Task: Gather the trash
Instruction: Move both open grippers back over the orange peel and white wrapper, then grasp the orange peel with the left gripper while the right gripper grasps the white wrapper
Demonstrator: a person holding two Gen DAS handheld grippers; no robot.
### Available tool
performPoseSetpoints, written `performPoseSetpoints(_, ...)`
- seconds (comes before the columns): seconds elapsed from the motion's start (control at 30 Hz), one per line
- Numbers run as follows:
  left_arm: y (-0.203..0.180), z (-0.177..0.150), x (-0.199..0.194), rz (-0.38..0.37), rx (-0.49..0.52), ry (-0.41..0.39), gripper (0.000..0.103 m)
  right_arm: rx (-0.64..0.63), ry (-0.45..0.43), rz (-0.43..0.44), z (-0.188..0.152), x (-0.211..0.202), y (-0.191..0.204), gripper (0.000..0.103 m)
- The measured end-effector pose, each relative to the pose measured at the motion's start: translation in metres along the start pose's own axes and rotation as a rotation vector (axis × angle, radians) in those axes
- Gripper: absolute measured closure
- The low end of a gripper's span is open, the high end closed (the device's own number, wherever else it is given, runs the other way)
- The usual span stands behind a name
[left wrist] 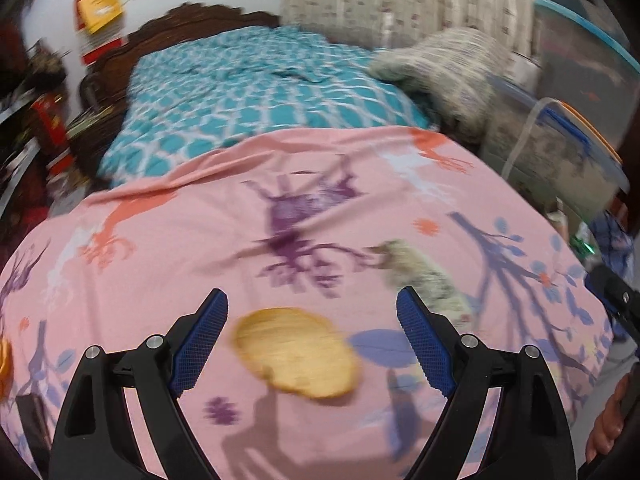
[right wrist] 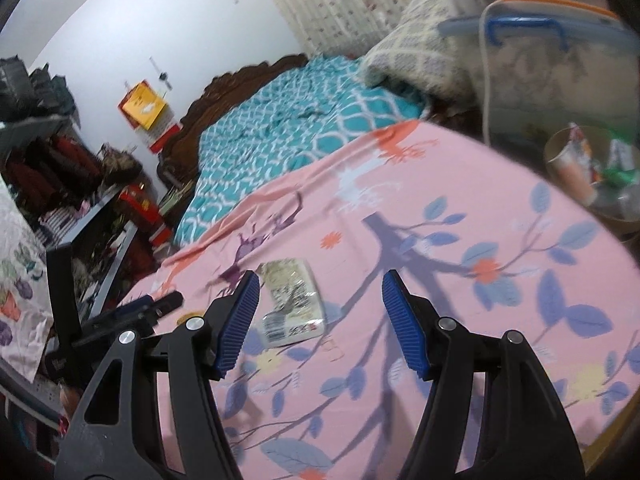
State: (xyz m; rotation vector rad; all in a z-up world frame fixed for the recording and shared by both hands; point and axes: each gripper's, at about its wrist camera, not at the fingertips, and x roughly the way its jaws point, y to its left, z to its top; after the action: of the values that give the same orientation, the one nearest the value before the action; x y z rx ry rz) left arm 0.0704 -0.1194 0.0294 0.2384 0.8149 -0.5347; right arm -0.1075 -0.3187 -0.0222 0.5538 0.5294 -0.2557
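A yellow-brown peel-like scrap (left wrist: 296, 354) lies on the pink flowered sheet (left wrist: 160, 248), between the open fingers of my left gripper (left wrist: 312, 340), which is empty. A crumpled whitish wrapper (left wrist: 424, 276) lies just beyond the left gripper's right finger. In the right wrist view the same wrapper (right wrist: 290, 302) lies flat on the sheet, just ahead of my right gripper (right wrist: 316, 320) near its left finger. The right gripper is open and empty. A round bin (right wrist: 592, 176) holding wrappers stands off the sheet's right edge.
Behind the pink sheet lies a teal patterned blanket (left wrist: 256, 92) with a grey-white pillow (left wrist: 444, 68). Clear plastic storage boxes (right wrist: 548, 64) stand at the right. Cluttered shelves (right wrist: 72, 184) stand at the left. The other gripper (right wrist: 132, 312) shows at the left.
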Motion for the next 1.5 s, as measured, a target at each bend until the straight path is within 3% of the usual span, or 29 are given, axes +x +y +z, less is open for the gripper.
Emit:
performPoseSetpoints(0.27,0.074,-0.026,0.005,0.086,-0.096,0.051,0.021,-0.062,0.126,0.051,-0.026,0.038,0.029,0.037)
performPoseSetpoints(0.53,0.093,-0.056,0.027,0.059,-0.140,0.160,0.020,-0.146,0.257,0.083,-0.061,0.072,0.056,0.037)
performPoseSetpoints(0.67,0.092,-0.066,0.042,0.048,-0.143,0.210,0.009,-0.211,0.348,0.092,-0.083,0.088,0.069,0.032)
performPoseSetpoints(0.73,0.083,-0.072,0.044,0.108,-0.075,0.203,0.008,-0.263,0.344,0.078,-0.091,0.089,0.078,0.020)
performPoseSetpoints(0.93,0.086,-0.076,0.040,0.089,-0.073,0.202,0.008,-0.286,0.347,0.111,-0.096,0.090,0.082,0.008)
performPoseSetpoints(1.23,0.086,-0.083,0.034,0.074,-0.043,0.173,0.008,-0.189,0.326,0.220,-0.091,0.086,0.067,0.004)
performPoseSetpoints(1.5,0.086,-0.078,0.037,0.084,-0.064,0.200,0.009,-0.217,0.332,0.193,-0.091,0.087,0.072,0.004)
